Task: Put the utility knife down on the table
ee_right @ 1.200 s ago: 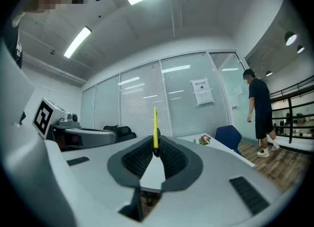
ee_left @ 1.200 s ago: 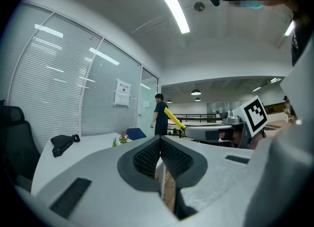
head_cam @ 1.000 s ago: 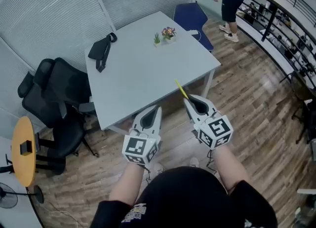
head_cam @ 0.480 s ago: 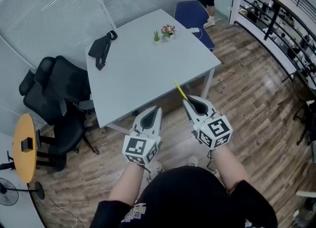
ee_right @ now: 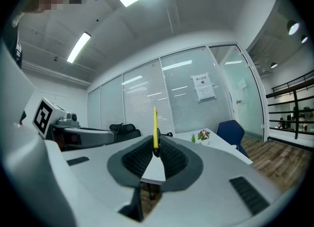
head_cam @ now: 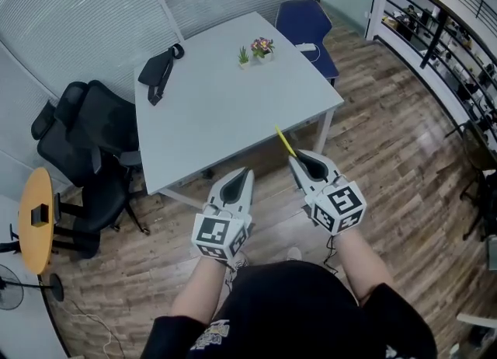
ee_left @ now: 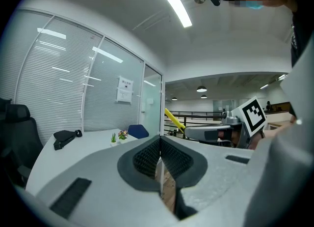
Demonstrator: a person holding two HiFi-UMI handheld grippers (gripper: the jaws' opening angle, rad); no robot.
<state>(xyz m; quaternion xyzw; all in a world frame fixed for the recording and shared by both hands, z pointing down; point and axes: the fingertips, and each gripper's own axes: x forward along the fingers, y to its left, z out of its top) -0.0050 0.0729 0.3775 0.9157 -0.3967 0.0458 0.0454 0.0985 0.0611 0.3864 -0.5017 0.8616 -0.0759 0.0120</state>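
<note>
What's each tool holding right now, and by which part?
The right tool pinches the yellow utility knife by its near end; the rest sticks out forward. The left tool is shut, empty.

In your head view the utility knife [head_cam: 285, 141] showed only as a thin yellow sliver pointing toward 11 o'clock from your right gripper [head_cam: 295, 160]. Its rear end was buried between the jaws, and its blade was too small to make out. From the right gripper view you saw it edge-on [ee_right: 155, 131], its lower end hidden between the pads. On the worktop [head_cam: 225, 116], the little plants [head_cam: 256, 49] and the black bag [head_cam: 158, 74] were too small to tell in detail. The blue chair [head_cam: 304, 23] sat partly behind the worktop's far edge at 1 o'clock. At 8 o'clock a floor fan [head_cam: 9, 286] was cut by the picture's edge. The print on the notice [ee_right: 202, 87] on the glass wall was unreadable.
</note>
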